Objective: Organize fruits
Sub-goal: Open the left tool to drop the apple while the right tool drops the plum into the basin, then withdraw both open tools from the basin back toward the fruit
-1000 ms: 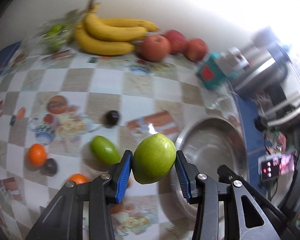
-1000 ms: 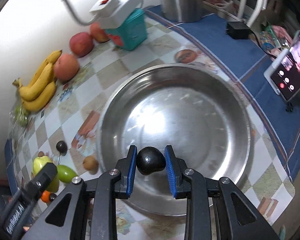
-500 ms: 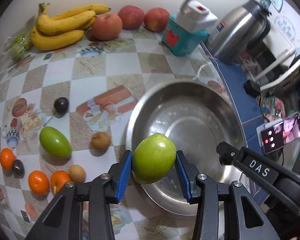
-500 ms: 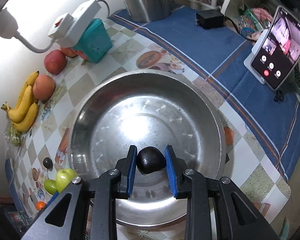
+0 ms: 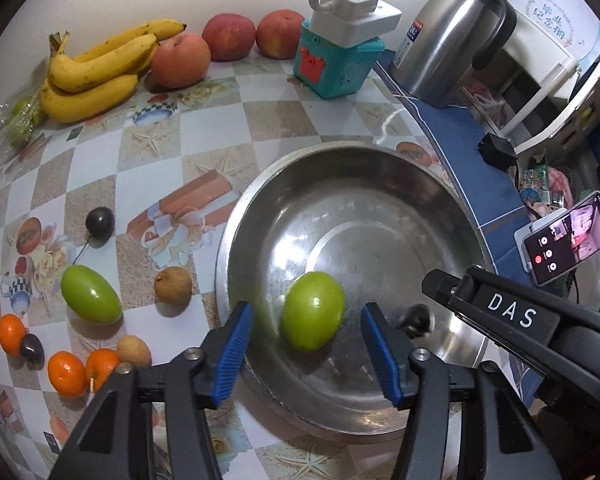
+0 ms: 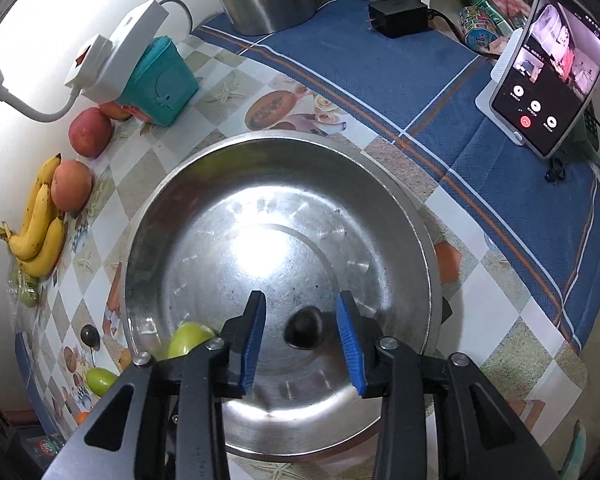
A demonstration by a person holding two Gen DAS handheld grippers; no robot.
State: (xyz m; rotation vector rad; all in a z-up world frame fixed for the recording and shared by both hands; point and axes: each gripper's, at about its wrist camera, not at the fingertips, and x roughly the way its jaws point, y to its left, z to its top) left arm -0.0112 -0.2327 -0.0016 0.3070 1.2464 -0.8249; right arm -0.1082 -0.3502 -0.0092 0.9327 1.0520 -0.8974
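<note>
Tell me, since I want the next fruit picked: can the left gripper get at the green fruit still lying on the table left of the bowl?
Probably yes. The left gripper is opening, free of the fruit dropped in the bowl, and the green fruit lies uncovered, apart from its neighbours.

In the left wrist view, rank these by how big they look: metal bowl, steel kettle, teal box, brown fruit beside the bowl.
1. metal bowl
2. steel kettle, though it sits farther back
3. teal box
4. brown fruit
</note>
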